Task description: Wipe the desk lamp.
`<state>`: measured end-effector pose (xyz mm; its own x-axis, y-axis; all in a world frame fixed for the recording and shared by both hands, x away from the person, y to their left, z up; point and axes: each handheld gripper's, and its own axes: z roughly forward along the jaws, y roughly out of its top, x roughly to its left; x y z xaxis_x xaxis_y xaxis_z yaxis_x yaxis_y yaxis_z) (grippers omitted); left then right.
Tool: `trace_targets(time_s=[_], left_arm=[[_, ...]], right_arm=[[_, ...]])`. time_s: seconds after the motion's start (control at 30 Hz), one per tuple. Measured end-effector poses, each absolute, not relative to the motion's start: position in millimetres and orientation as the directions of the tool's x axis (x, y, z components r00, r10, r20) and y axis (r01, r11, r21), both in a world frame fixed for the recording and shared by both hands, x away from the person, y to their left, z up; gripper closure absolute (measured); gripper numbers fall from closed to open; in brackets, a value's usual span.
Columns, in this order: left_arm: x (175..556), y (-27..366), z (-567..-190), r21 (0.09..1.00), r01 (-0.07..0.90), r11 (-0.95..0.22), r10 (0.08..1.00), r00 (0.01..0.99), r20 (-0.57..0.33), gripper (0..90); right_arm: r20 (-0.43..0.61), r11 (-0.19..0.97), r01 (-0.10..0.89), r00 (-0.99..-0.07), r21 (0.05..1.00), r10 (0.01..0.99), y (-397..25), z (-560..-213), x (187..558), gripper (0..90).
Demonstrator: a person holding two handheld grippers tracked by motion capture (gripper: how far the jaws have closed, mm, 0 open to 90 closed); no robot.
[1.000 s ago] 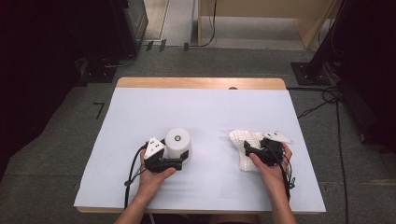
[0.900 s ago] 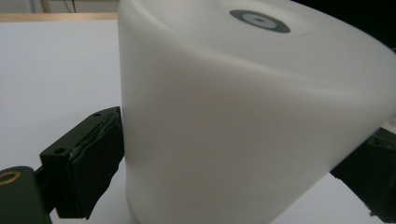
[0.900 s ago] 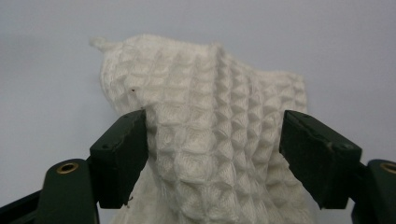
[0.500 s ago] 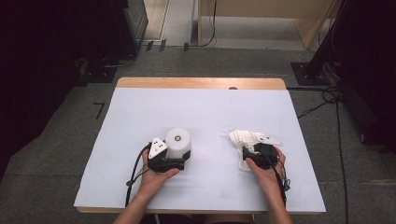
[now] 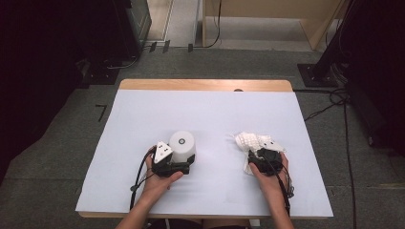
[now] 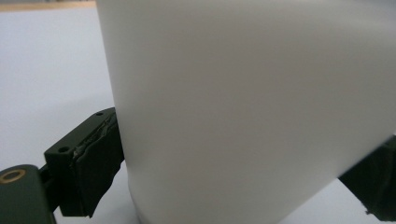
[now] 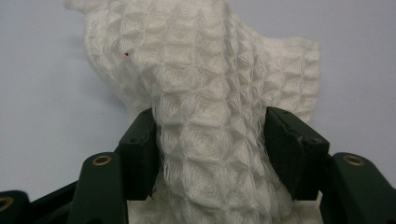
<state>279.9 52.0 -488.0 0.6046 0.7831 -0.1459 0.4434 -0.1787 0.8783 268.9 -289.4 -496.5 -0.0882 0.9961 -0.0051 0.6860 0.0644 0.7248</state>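
A white cylinder (image 5: 182,142) with a dark ring on its top stands upright on the pale table sheet (image 5: 205,112), left of centre. My left gripper (image 5: 181,160) is shut on its lower wall from the near side. In the left gripper view the cylinder (image 6: 257,102) fills the gap, and a black pad (image 6: 95,156) presses its side. To the right lies a crumpled white waffle-weave cloth (image 5: 250,140). My right gripper (image 5: 260,155) is over the cloth's near part, shut on it. In the right gripper view a raised fold of the cloth (image 7: 201,70) is pinched between both jaws of the right gripper (image 7: 210,144).
A bare wooden strip (image 5: 205,85) runs along the table's far edge. Cables (image 5: 329,107) trail over the grey floor to the right. Dark equipment (image 5: 57,57) stands at the far left. A wooden cabinet (image 5: 272,21) is beyond the table.
My right gripper has slid a little left and toward the person over the cloth. The left gripper and cylinder have barely moved.
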Motion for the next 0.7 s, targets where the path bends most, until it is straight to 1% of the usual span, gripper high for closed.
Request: trace_targets(time_s=[0.1, 0.17, 0.27, 0.33, 0.37, 0.5, 0.53, 0.63, 0.7], left_arm=[[282, 53, -489, 0.866, 0.466, -0.178, 0.777, 0.607, -0.167, 2.9], [282, 53, -489, 0.866, 0.467, -0.179, 0.777, 0.607, -0.166, 2.8], [282, 52, -489, 0.866, 0.466, -0.183, 0.779, 0.606, -0.162, 3.1], [283, 53, -489, 0.864, 0.469, -0.185, 0.777, 0.608, -0.164, 3.1], [283, 53, -489, 0.862, 0.472, -0.187, 0.776, 0.609, -0.165, 3.1], [283, 52, -488, 0.864, 0.462, -0.2, 0.777, 0.612, -0.148, 3.6], [282, 51, -487, 0.867, 0.453, -0.208, 0.78, 0.612, -0.132, 4.9], [280, 49, -486, 0.872, 0.434, -0.224, 0.787, 0.609, -0.101, 5.6], [280, 49, -486, 0.873, 0.435, -0.222, 0.787, 0.608, -0.102, 5.6]], right_arm=[[0.001, 0.059, 0.692, -0.085, 0.72, 0.996, -290, -496, 269, 40.7], [-0.008, 0.061, 0.687, -0.08, 0.724, 0.997, -290, -496, 268, 44.5], [-0.021, 0.067, 0.682, -0.075, 0.728, 0.997, -290, -494, 265, 65.5], [-0.033, 0.098, 0.672, -0.109, 0.734, 0.994, -291, -495, 264, 72.7], [-0.022, 0.098, 0.668, -0.121, 0.737, 0.992, -292, -494, 264, 74.7], [0.059, 0.053, 0.63, -0.156, 0.775, 0.986, -298, -489, 262, 76.8], [0.072, 0.045, 0.598, -0.171, 0.8, 0.983, -298, -483, 261, 76.7], [0.062, 0.051, 0.574, -0.175, 0.817, 0.983, -297, -479, 259, 76.6], [0.087, 0.036, 0.566, -0.187, 0.824, 0.978, -297, -476, 258, 76.3]])
